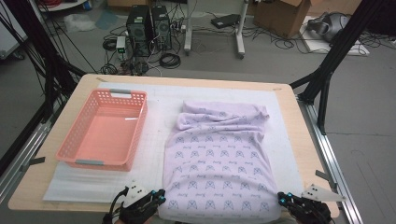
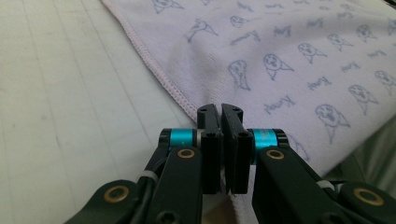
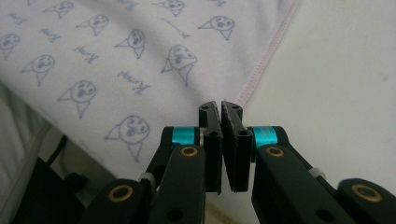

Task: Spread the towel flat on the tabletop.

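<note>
One lilac printed towel (image 1: 219, 163) of soft cloth with a stitched hem lies flat on the white foam mat (image 1: 154, 140) of the wooden table (image 1: 299, 140), bunched at its far end. One left claw (image 1: 156, 198) and one right claw (image 1: 282, 198) are each clamped on a near corner. One pink slotted plastic basket (image 1: 105, 130) stands to the left

A wooden table (image 1: 299, 140) carries a white mat (image 1: 159, 107). A pink basket (image 1: 105, 128) sits at nine o'clock, a patterned cloth (image 1: 219, 163) at four.
</note>
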